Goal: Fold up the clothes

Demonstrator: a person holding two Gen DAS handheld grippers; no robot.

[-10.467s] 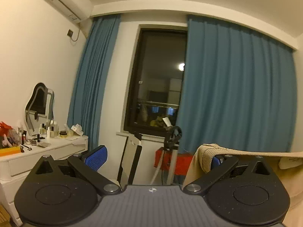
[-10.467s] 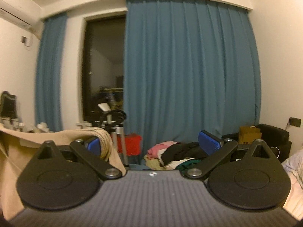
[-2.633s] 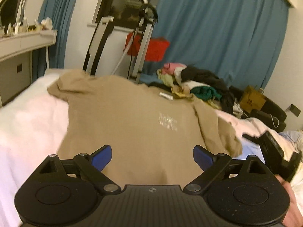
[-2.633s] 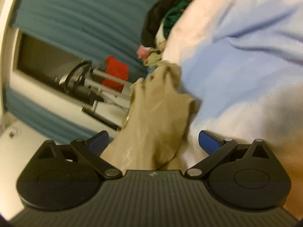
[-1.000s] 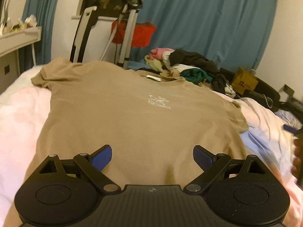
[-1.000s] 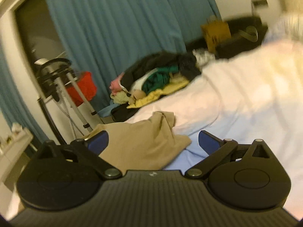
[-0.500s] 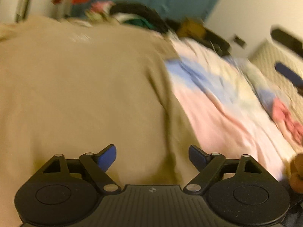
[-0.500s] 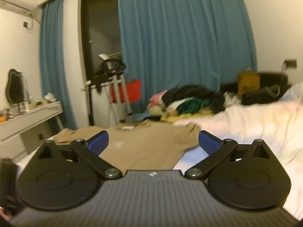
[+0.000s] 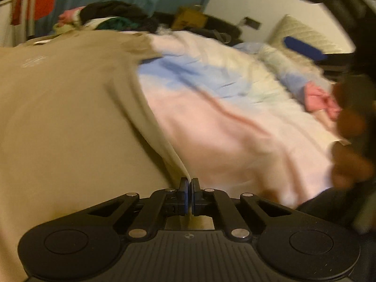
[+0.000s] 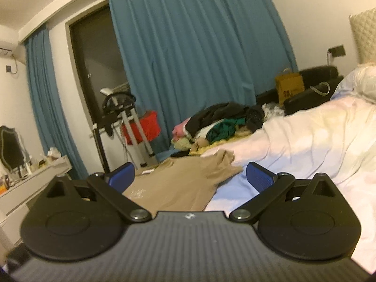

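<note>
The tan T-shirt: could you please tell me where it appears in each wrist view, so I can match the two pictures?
Left wrist view: the tan T-shirt fills the left half, its right edge pinched in the shut left gripper.
Right wrist view: it lies flat at lower centre, seen between the open jaws of the right gripper.
Shared landmark: the pile of clothes beyond the shirt, before the blue curtain.

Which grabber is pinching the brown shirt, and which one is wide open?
The left gripper is pinching the tan T-shirt at its edge, jaws shut. The right gripper is wide open, holding nothing.
</note>
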